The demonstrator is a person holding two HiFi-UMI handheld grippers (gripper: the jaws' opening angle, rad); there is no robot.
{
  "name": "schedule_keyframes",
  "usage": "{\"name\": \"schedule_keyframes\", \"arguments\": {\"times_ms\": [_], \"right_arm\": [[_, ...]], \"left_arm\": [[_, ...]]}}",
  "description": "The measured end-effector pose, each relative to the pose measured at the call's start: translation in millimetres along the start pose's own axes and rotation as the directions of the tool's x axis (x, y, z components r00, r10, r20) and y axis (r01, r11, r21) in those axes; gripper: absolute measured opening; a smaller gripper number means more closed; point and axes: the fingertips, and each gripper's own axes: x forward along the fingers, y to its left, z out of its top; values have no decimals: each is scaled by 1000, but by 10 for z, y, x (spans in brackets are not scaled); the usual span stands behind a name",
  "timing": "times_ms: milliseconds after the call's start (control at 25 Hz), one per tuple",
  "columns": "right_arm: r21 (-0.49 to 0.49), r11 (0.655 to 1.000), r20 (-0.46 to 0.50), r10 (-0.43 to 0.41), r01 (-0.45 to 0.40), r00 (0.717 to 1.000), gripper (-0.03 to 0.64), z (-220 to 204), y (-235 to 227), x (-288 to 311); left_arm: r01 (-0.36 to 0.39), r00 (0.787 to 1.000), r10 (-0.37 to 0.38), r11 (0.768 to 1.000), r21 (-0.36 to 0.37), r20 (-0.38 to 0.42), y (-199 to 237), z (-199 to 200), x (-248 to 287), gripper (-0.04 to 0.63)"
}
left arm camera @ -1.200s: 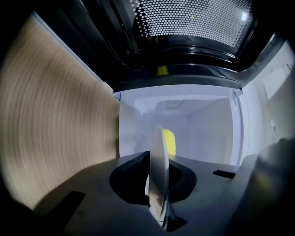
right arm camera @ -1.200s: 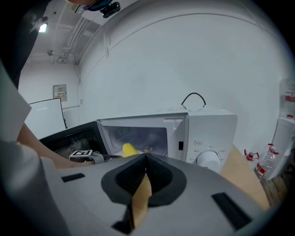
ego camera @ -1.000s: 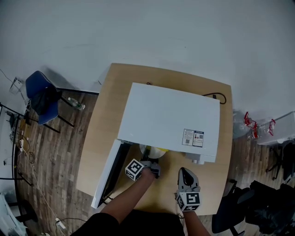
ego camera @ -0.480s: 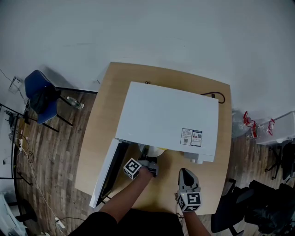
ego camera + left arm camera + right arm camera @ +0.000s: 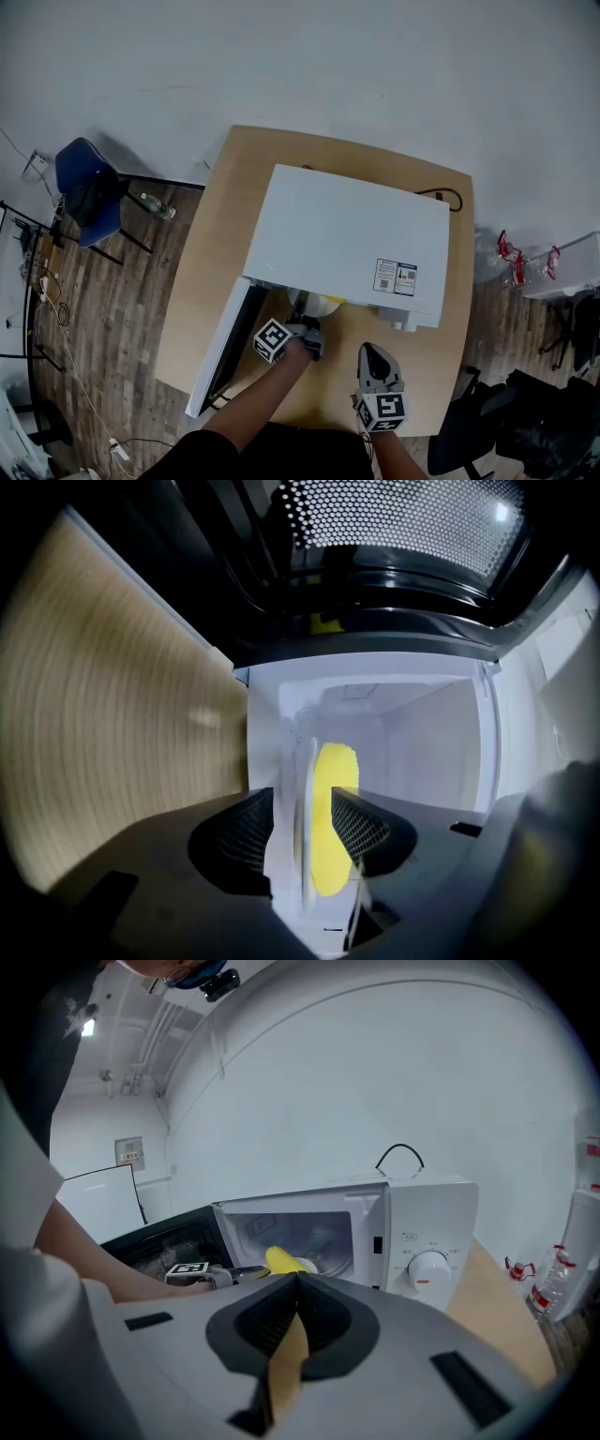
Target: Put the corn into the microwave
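You've got the desk (image 5: 211, 281) almost filled by the white microwave (image 5: 347, 234), which sits toward the far right corner with its front facing the near edge. Its door (image 5: 225, 342) is swung wide open, reaching out toward the near left corner of the desk.

Now look at the cavity mouth: the white plate (image 5: 302, 808) is there, and the yellow corn (image 5: 336, 789) lies on it, just past the front lip of the oven. From above, a bit of plate and corn peeks out under the microwave's front edge, so I can't tell you how deep the load really sits.

Your left gripper (image 5: 302, 325) is at the opening and its jaws are opening right now. The plate's rim stands between them, but the pads are off it, so the load is released. Your right gripper (image 5: 374, 351) hangs back near the desk's near edge with its jaws clenched together, gripping nothing.

By my reading, the main job is all but done, since the corn is in the oven on its plate. What's left is backing your left gripper out cleanly without dragging the rim. You might also nudge the plate deeper so the door can swing shut.
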Motion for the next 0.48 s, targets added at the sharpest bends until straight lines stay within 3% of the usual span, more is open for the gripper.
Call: {"name": "schedule_keyframes", "arguments": {"times_ms": [80,480], "right_arm": [[-3,1000,1,5,-5,1000,60,1,32,-7],[-7,1000,4,5,-5,1000,60,-17,84,-73]], "left_arm": [[-15,1000,15,1000,-6,5,46,23,-44,181],[-8,999,7,999,-31,-49,97,-133,-415,181]]}}
